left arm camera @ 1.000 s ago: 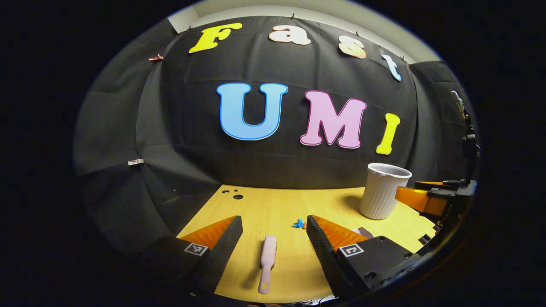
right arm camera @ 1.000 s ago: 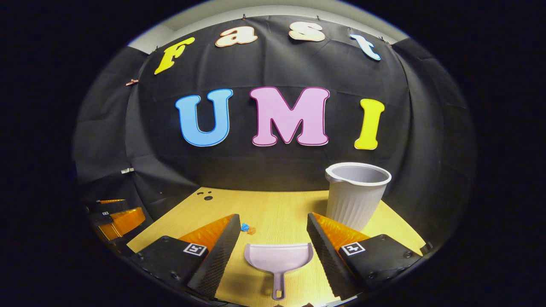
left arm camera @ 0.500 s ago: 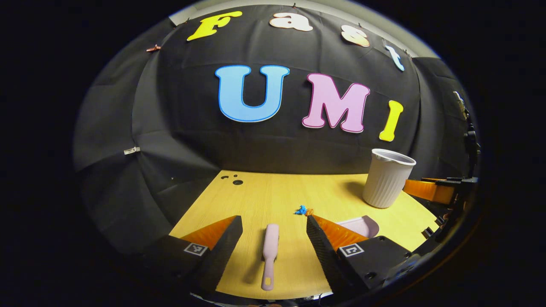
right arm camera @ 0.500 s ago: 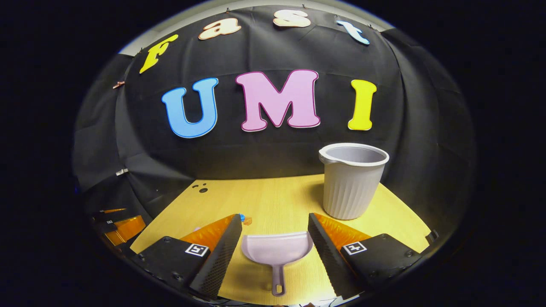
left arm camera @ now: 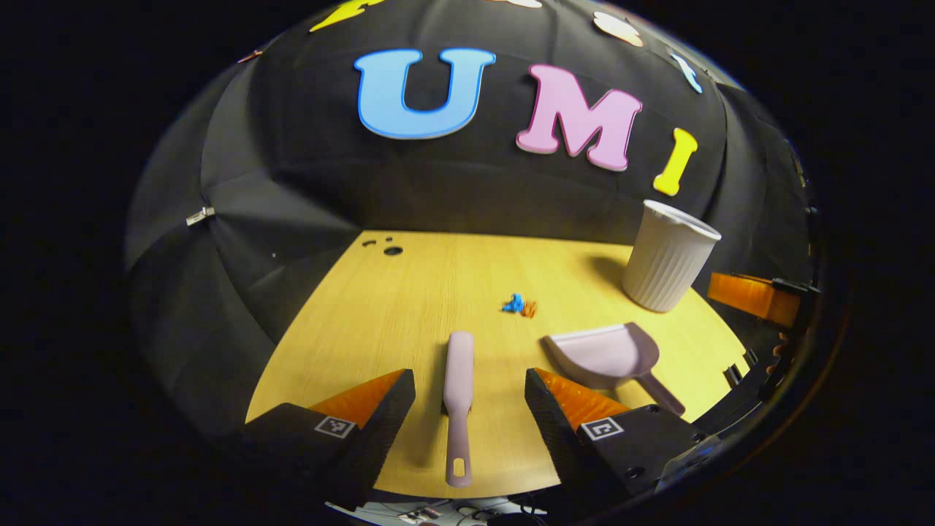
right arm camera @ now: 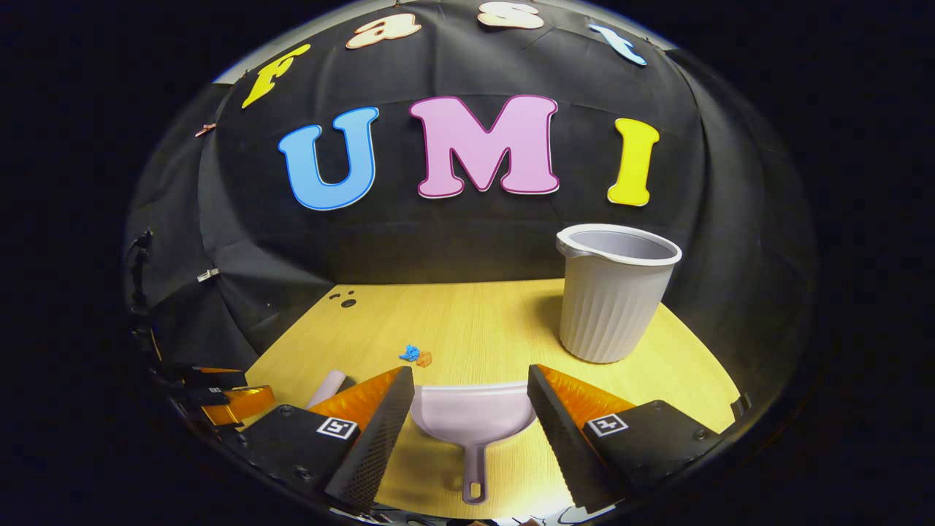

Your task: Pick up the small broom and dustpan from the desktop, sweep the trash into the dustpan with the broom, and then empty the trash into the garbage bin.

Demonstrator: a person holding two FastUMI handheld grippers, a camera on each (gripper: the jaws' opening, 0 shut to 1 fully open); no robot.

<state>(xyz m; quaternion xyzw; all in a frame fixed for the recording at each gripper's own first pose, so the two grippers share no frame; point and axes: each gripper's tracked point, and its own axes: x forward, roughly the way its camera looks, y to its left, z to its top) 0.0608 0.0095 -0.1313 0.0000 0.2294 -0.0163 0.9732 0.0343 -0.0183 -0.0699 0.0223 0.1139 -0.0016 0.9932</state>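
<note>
A small pale pink broom (left arm camera: pixel 459 398) lies flat on the wooden desktop (left arm camera: pixel 409 307), its handle pointing at me, between the spread fingers of my open left gripper (left arm camera: pixel 470 398). To its right lies the pale pink dustpan (left arm camera: pixel 606 354). In the right gripper view the dustpan (right arm camera: pixel 471 418) sits between the fingers of my open right gripper (right arm camera: pixel 471 398), handle toward me, and the broom's tip (right arm camera: pixel 326 389) peeks out at the left. Blue and orange trash bits (left arm camera: pixel 519 306) (right arm camera: pixel 416 356) lie mid-table. A grey ribbed garbage bin (right arm camera: pixel 612 292) (left arm camera: pixel 667 266) stands upright at the right.
The desktop's near edge runs just below both grippers. Small holes (left arm camera: pixel 387 248) mark the far left corner of the desktop. Black cloth walls close in the back and sides. The other gripper (right arm camera: pixel 219 398) shows at the left edge of the right gripper view.
Both views have tilted downward and risen, showing more desktop. The dustpan has come into full sight in the left gripper view. Broom and dustpan still lie untouched between open fingers.
</note>
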